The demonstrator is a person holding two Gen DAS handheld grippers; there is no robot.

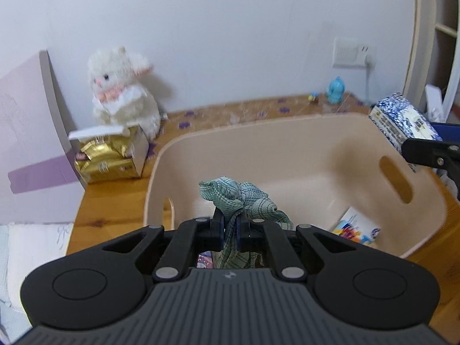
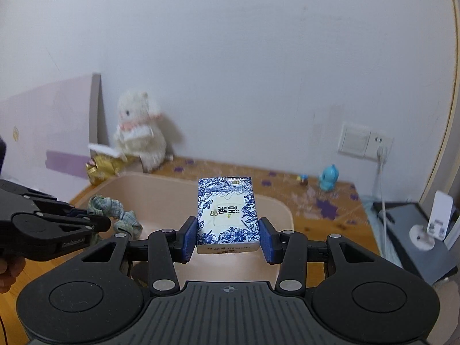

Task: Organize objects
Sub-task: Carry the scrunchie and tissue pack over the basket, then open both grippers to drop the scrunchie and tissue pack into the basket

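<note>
My left gripper (image 1: 230,227) is shut on a crumpled green checked cloth (image 1: 241,198) and holds it over the near rim of a beige plastic bin (image 1: 287,143). The cloth (image 2: 115,215) and the left gripper (image 2: 95,224) also show at the left of the right wrist view. My right gripper (image 2: 228,238) is shut on a blue-and-white floral tissue pack (image 2: 227,215), held above the bin (image 2: 276,207). That pack (image 1: 402,123) shows at the bin's right edge in the left wrist view. A colourful packet (image 1: 356,227) lies inside the bin.
A white plush rabbit (image 1: 120,89) and a gold packet in a white box (image 1: 109,155) stand on the wooden table (image 1: 109,207) at the back left. A blue toy figure (image 1: 335,89) stands by the wall. A pink board (image 1: 28,132) leans at left.
</note>
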